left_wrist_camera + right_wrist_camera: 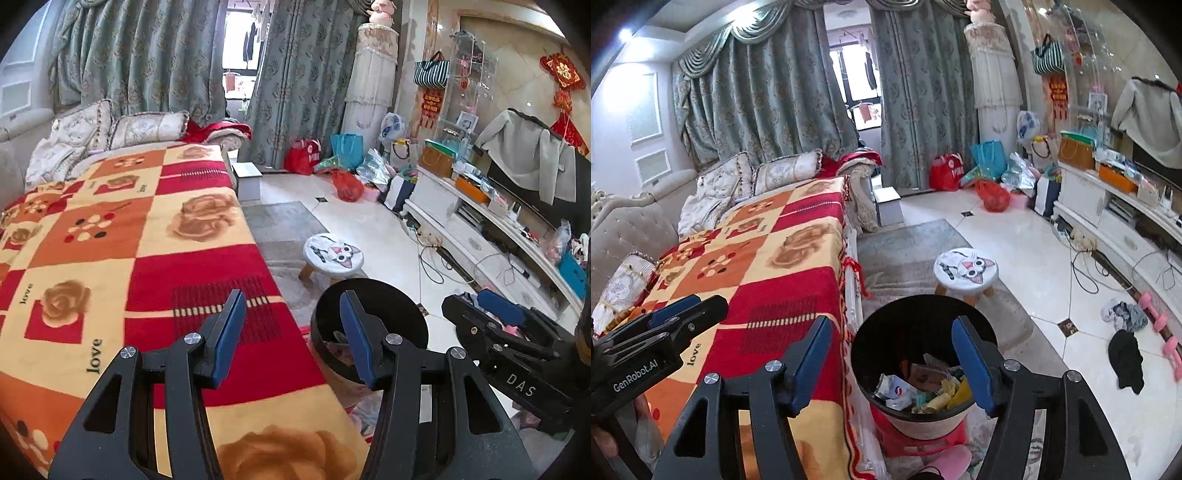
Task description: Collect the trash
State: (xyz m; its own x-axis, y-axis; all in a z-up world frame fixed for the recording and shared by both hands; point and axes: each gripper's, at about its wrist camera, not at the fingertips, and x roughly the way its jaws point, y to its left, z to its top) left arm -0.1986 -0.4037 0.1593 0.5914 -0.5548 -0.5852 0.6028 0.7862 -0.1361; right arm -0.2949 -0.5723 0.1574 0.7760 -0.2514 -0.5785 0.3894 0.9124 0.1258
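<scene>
Well along, by the look of it — trash bin [916,354] standing on the floor near the sofa's [768,258] right edge, already holding crumpled wrappers and paper scraps [923,387]; no loose trash visible on the sofa blanket; left gripper [293,336] with jaws spread and nothing between them; right gripper [892,360] likewise spread and empty, hovering above the bin; perhaps left to do — clothes [1124,354] on the far right floor, though hard to say whether trash.
</scene>
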